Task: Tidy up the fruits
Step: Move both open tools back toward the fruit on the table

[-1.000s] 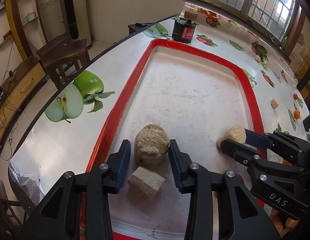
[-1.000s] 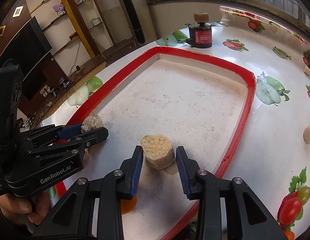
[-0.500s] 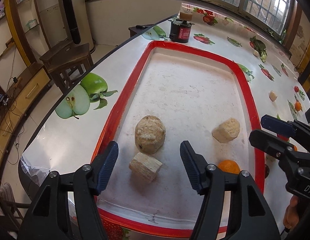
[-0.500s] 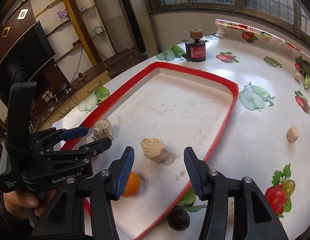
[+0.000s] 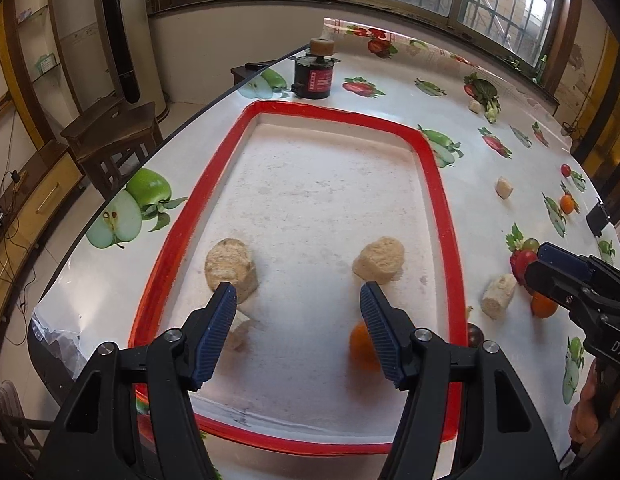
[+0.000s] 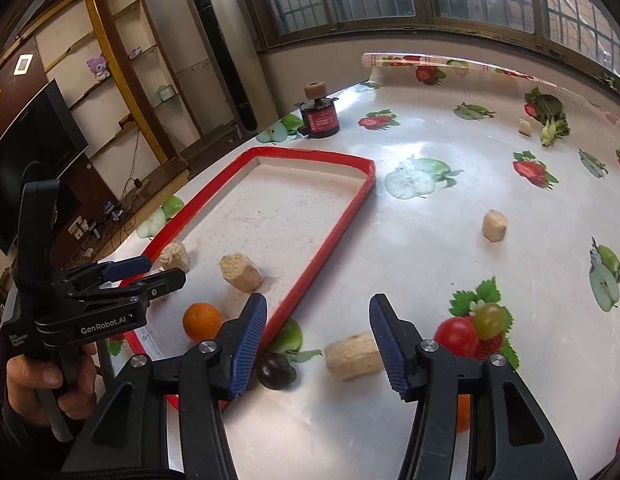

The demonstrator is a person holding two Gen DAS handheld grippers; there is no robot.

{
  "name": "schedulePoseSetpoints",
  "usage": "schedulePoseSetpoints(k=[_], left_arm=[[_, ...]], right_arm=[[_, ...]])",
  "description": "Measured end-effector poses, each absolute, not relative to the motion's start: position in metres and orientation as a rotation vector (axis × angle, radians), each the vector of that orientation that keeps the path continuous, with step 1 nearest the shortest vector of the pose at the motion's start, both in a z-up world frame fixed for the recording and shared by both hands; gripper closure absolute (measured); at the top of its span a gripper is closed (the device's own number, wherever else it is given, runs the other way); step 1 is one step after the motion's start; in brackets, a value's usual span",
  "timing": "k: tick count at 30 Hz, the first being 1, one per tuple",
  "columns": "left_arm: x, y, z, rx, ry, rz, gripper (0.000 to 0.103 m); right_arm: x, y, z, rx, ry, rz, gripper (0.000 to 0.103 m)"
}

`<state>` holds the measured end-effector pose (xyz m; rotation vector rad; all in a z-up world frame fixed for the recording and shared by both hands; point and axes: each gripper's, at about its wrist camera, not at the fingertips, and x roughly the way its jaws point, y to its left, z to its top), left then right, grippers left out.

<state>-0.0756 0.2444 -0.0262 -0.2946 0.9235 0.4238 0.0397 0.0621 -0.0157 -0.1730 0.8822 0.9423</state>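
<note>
A red-rimmed tray (image 5: 438, 184) (image 6: 334, 240) lies on the fruit-print table. In it are a round beige chunk (image 5: 230, 266) (image 6: 175, 255) at the left, a smaller block (image 5: 240, 330) half hidden behind my left finger, another beige chunk (image 5: 380, 260) (image 6: 241, 272) and an orange (image 5: 360, 346) (image 6: 201, 321). My left gripper (image 5: 298, 334) is open and empty above the tray's near end. My right gripper (image 6: 318, 346) is open and empty over the table right of the tray, above a beige chunk (image 6: 352, 356) (image 5: 498, 296) and a dark plum (image 6: 276, 372) (image 5: 474, 334).
A second orange (image 5: 544, 306) lies by the right gripper. More beige chunks (image 6: 495, 225) (image 6: 525, 127) lie farther out on the table. A dark jar with a cork-like top (image 5: 316, 74) (image 6: 320, 114) stands behind the tray. The table edge runs along the left.
Both grippers let go of their beige chunks in the tray, opened wide and drew back. The right gripper swung right, out past the tray rim.
</note>
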Motion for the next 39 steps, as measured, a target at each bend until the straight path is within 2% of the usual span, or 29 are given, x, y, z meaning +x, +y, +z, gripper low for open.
schedulePoseSetpoints(k=[20,39], left_arm=[[-0.039,0.163,-0.012,-0.223,0.923,0.249,0.04],[-0.003,0.114,-0.035,-0.08,1.007,0.128,0.037]], right_arm=[[0.07,-0.032,-0.019,-0.077,0.894,0.773,0.047],[0.103,-0.084,-0.024,-0.047,0.888,0.642,0.047]])
